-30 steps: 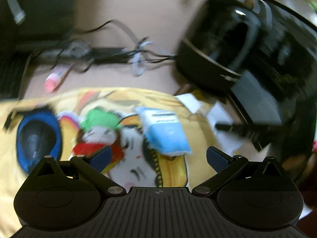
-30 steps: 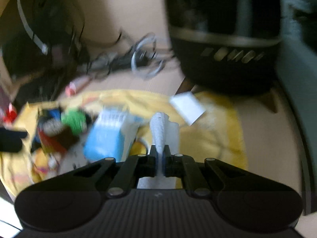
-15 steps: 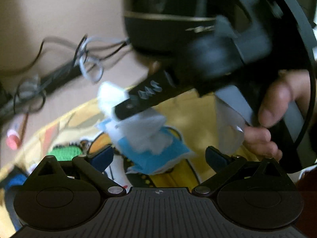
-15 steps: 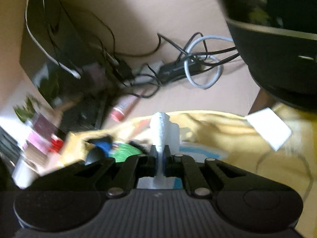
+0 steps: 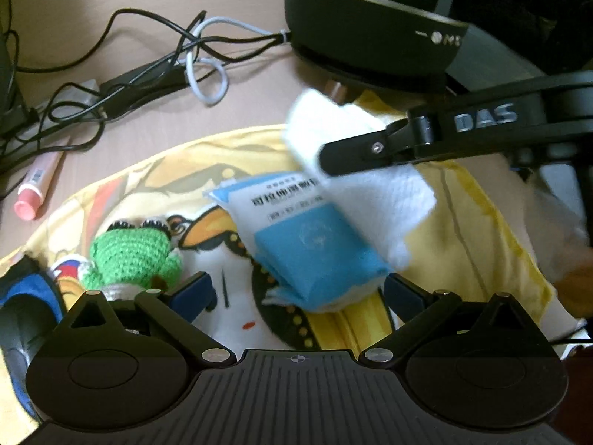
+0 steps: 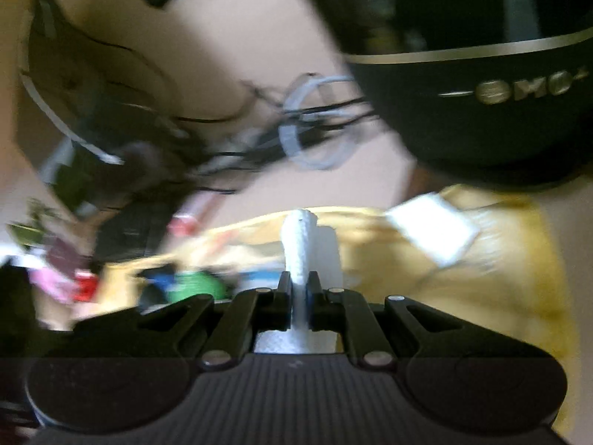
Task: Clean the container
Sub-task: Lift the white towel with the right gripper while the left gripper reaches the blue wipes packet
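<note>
A black round container (image 5: 370, 48) with a gold band stands at the back right; it also shows in the right wrist view (image 6: 481, 104). My right gripper (image 6: 299, 293) is shut on a white tissue (image 6: 302, 244), held upright between the pads. In the left wrist view the right gripper (image 5: 330, 159) reaches in from the right with the tissue (image 5: 370, 185) hanging over a blue tissue pack (image 5: 307, 237). My left gripper (image 5: 296, 293) is open and empty just in front of that pack.
A yellow printed cloth (image 5: 481, 222) covers the table. On it lie a green crochet toy (image 5: 129, 252) and a blue mouse (image 5: 22, 304). A tangle of cables (image 5: 155, 59) and a pink tube (image 5: 37, 185) lie behind. A white paper slip (image 6: 433, 233) lies near the container.
The right gripper with the tissue has moved right and up towards the container. The left view has swung left, and the right hand's fingers have left its frame.
</note>
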A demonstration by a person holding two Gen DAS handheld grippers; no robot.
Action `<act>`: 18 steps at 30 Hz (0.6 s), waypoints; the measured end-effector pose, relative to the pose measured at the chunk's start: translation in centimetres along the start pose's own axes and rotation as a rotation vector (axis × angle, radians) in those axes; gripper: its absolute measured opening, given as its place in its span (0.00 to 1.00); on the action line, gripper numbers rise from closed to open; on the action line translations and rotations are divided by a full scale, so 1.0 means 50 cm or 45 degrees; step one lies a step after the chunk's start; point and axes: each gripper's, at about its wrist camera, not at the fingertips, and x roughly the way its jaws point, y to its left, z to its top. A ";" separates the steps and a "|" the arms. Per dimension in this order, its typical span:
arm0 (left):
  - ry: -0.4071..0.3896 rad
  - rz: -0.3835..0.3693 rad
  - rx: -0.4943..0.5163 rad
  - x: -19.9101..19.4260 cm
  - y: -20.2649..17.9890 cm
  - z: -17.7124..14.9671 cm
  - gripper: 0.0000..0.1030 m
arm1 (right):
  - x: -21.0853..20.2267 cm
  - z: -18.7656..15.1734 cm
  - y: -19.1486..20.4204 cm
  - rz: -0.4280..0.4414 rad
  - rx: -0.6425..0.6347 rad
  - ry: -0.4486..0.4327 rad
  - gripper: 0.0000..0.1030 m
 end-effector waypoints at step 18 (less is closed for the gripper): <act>-0.011 -0.058 0.008 0.031 0.007 0.033 0.99 | -0.083 -0.037 -0.088 -0.213 0.161 -0.124 0.11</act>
